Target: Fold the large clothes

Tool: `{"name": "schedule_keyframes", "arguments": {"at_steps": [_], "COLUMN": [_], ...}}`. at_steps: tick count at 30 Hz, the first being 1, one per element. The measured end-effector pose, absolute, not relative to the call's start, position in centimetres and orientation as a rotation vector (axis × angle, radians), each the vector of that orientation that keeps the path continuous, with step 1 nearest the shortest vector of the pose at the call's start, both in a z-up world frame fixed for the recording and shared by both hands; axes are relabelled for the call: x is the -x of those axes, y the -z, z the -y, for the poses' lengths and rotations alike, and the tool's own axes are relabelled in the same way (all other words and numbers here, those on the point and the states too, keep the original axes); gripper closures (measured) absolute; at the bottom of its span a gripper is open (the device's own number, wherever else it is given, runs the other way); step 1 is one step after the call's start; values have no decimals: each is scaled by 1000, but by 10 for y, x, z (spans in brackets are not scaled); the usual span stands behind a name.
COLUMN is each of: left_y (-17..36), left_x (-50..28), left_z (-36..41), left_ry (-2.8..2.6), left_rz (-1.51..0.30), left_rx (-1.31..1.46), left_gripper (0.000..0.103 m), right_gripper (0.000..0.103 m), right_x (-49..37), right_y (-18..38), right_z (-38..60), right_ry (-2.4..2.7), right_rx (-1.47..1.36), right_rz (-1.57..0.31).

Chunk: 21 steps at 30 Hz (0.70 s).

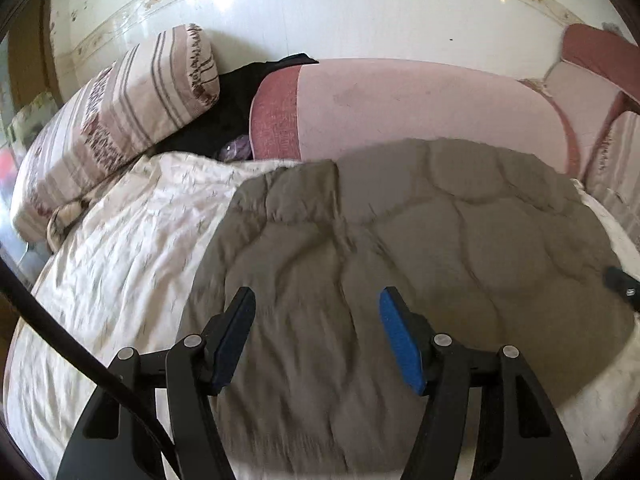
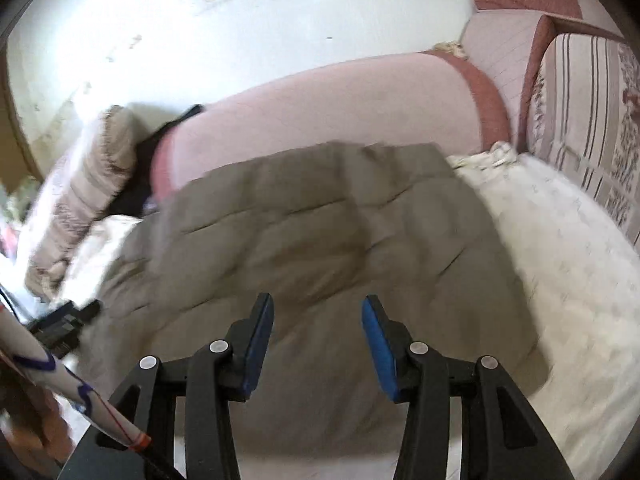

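A large grey-brown quilted garment [image 1: 400, 240] lies folded flat on a cream sheet [image 1: 132, 232] over a sofa seat; it also shows in the right wrist view [image 2: 320, 232]. My left gripper [image 1: 318, 300] hangs open and empty just above the garment's near part. My right gripper [image 2: 318, 308] is open and empty above the garment's near edge. The tip of the right gripper [image 1: 622, 286] shows at the right edge of the left wrist view, and the left gripper [image 2: 64, 326] shows at the left of the right wrist view.
A pink sofa back [image 1: 420, 108] rises behind the garment. A striped cushion [image 1: 120, 120] and dark clothing [image 1: 224, 116] lie at the left. Another striped cushion [image 2: 592, 128] stands at the right. A white tiled wall [image 1: 320, 12] is behind.
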<state>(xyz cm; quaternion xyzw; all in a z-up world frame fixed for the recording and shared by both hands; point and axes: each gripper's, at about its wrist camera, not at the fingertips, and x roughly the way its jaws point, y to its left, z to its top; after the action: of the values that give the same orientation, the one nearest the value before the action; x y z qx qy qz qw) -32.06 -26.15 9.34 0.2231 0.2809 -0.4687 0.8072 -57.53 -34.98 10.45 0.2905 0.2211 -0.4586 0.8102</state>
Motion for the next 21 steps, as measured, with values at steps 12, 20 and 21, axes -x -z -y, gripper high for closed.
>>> {"name": "schedule_keyframes", "arguments": {"at_steps": [12,20,21], "left_y": [-71,-35,-33], "left_x": [321,302,304], "left_z": [203,233,237], "left_ry": [901,872,863], "left_rz": [-618,-690,-685], "left_rx": [-383,-430,-450], "left_gripper": [39,37,37], "right_gripper": [52,52,52], "right_x": [549,516,514], "right_y": [-91,-55,-48], "right_z": [294,325,329], "right_ry": [1035,1003,1001], "right_rx": [-534,-539,-552], "right_rz": [-468,-602,-622]}}
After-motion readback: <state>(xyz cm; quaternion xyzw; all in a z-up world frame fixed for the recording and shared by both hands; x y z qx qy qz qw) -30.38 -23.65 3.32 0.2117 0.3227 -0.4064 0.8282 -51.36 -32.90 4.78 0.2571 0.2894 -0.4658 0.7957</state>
